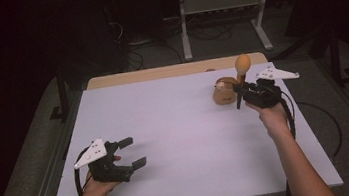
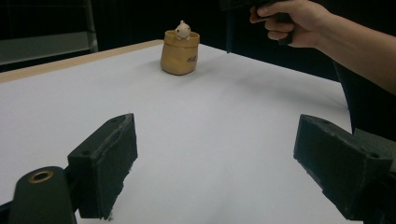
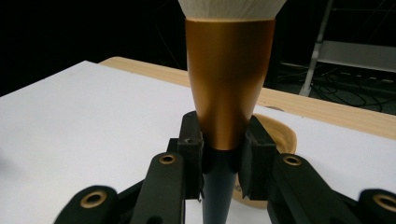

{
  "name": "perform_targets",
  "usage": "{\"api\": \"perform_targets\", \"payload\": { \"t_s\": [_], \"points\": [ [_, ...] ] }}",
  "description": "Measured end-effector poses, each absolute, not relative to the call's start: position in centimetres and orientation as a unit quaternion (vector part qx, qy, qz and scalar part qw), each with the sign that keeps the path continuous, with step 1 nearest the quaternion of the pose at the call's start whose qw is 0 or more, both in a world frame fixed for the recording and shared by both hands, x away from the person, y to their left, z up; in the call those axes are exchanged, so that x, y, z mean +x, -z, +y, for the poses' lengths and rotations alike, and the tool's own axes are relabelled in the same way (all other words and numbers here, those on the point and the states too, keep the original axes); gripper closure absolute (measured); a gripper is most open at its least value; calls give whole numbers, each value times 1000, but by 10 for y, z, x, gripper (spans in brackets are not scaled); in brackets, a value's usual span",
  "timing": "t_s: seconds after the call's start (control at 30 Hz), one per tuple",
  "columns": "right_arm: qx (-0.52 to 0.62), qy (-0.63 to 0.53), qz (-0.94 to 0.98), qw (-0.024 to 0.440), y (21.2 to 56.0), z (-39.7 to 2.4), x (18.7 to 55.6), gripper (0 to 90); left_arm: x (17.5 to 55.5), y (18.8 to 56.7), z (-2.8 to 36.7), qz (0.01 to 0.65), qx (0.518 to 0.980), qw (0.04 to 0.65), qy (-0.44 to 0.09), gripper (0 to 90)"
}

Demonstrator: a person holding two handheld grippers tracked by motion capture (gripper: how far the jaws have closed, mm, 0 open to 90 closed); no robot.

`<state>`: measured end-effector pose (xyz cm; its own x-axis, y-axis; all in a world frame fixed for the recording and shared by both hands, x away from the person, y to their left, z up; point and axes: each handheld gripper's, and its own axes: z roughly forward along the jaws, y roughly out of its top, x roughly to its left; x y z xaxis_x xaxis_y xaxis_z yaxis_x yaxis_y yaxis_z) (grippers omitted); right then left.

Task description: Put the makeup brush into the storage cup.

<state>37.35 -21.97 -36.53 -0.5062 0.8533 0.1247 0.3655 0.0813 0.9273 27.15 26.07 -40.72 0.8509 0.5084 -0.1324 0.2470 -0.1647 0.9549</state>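
While the left gripper (image 1: pixel 131 152) rests low at the near left of the white table (image 1: pixel 176 128) with its jaws wide apart and bare, the right gripper (image 3: pixel 223 158) is clamped on a makeup brush (image 3: pixel 228 93) — upright, bristles up — just beside the tan pouch-shaped holder (image 2: pixel 180 52) at the far right.

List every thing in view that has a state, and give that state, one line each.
makeup brush: clamped upright between the right gripper's pads, bristles up, clear of the table.
right gripper: shut on the makeup brush.
left gripper: open, nothing between its jaws.
sack-shaped holder: upright on the table, a small figure at its rim.
table: white top, bare between the grippers.
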Motion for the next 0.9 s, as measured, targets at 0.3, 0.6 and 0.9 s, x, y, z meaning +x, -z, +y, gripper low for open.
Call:
{"api": "perform_targets", "payload": {
  "t_s": [0.3, 0.6, 0.9],
  "points": [
    [443, -510, 692, 254, 360, -217, 387, 726, 272, 407, 261, 251, 755, 596, -107, 131],
    [450, -513, 682, 262, 352, -217, 397, 726, 271, 407, 260, 254, 752, 600, -104, 131],
    [458, -513, 675, 268, 345, -218, 409, 727, 271, 406, 260, 252, 752, 600, -106, 131]
  ]
}}
